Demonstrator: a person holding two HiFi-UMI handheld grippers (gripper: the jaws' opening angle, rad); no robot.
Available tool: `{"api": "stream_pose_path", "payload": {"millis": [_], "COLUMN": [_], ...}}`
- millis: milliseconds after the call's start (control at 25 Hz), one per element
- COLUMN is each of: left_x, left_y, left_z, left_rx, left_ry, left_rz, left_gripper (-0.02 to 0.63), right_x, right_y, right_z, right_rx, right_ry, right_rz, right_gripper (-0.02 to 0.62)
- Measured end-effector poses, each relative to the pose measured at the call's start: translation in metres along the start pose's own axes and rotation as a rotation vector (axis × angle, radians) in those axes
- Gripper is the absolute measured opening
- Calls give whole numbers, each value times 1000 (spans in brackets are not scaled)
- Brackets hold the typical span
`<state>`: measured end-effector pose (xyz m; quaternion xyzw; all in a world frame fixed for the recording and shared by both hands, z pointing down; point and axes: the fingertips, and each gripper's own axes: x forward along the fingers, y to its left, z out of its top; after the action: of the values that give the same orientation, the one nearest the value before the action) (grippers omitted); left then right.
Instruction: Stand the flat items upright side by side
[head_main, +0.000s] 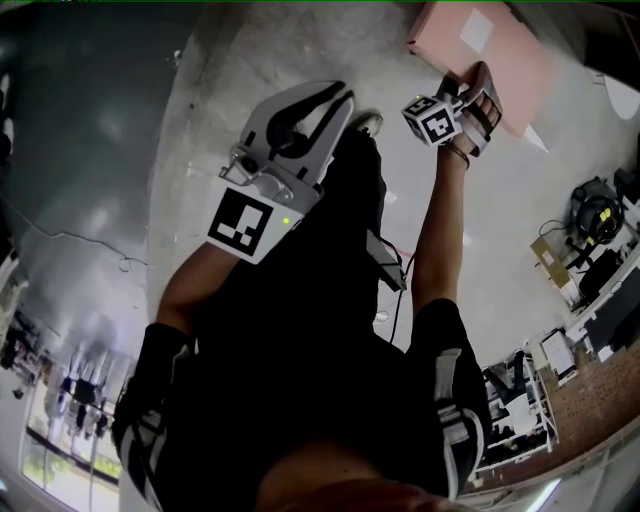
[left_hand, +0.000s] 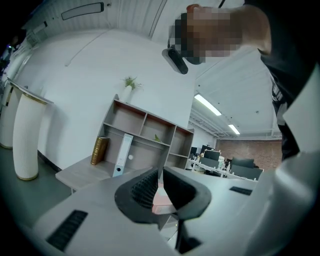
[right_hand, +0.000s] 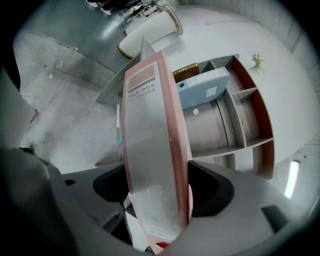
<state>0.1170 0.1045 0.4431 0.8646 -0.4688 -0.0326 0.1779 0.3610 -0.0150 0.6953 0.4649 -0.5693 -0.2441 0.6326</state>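
Gripping the pink file box (right_hand: 152, 150) across its thickness, the right gripper (head_main: 462, 110) held it midair, long axis pointing along the jaws toward the shelf (right_hand: 240, 110); the left gripper (left_hand: 159, 192) was nearly closed, empty.

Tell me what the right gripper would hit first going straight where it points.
Probably the shelf unit, near the blue file box; the pink file box held in the right gripper would touch first. Depth is unclear.
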Motion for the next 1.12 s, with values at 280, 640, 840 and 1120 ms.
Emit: {"api": "stream_pose_path", "payload": {"millis": [280, 640, 840, 1120], "left_x": [-24, -52, -55, -56], "left_y": [3, 2, 6, 19], "left_z": [38, 89, 116, 139], "left_rx": [-26, -39, -35, -35], "left_ry": [-52, -138, -161, -169], "left_rz": [27, 20, -48, -88], "left_gripper": [49, 49, 49, 49], "right_x": [-42, -107, -122, -131], "right_y": [-32, -111, -160, -192], "right_z": [35, 71, 79, 90], "right_rx": [58, 480, 919, 1308], "right_ry": [-126, -292, -354, -438], "right_rz": [81, 126, 131, 152], "right_gripper": [327, 311, 304, 302]}}
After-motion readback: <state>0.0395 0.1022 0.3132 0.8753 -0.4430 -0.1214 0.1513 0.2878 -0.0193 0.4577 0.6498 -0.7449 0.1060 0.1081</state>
